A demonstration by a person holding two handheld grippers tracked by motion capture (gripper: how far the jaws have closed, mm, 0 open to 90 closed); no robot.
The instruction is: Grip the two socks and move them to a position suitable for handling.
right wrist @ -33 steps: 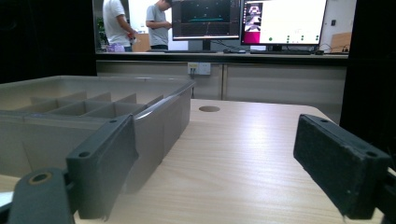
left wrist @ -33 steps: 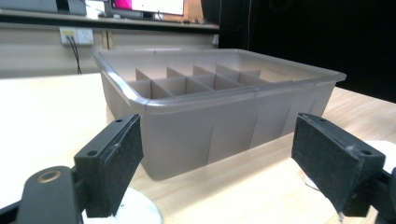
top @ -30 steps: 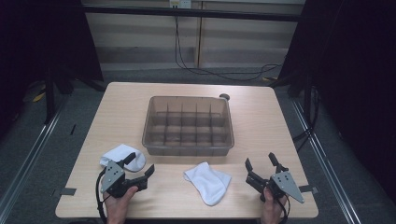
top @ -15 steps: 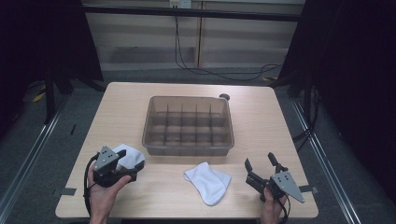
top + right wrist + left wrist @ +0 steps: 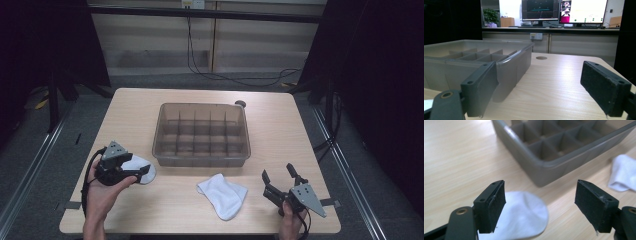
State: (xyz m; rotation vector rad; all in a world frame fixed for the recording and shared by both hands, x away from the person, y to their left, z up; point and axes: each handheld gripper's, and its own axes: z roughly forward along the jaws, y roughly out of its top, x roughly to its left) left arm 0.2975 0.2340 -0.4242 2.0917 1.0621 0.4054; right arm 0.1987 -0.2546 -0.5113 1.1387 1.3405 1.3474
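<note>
Where dark curtains flank it, pale wooden table [image 5: 150,100]; both tongs [image 5: 134,172] [image 5: 280,176] apart, empty.

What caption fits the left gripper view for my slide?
Open left gripper poised above a white sock beside the grey divided bin on the wooden table.

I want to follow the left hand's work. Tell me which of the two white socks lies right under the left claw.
The white sock at the table's left, rounded end showing beneath the open left claw. The other sock lies mid-table, before the tray.
</note>
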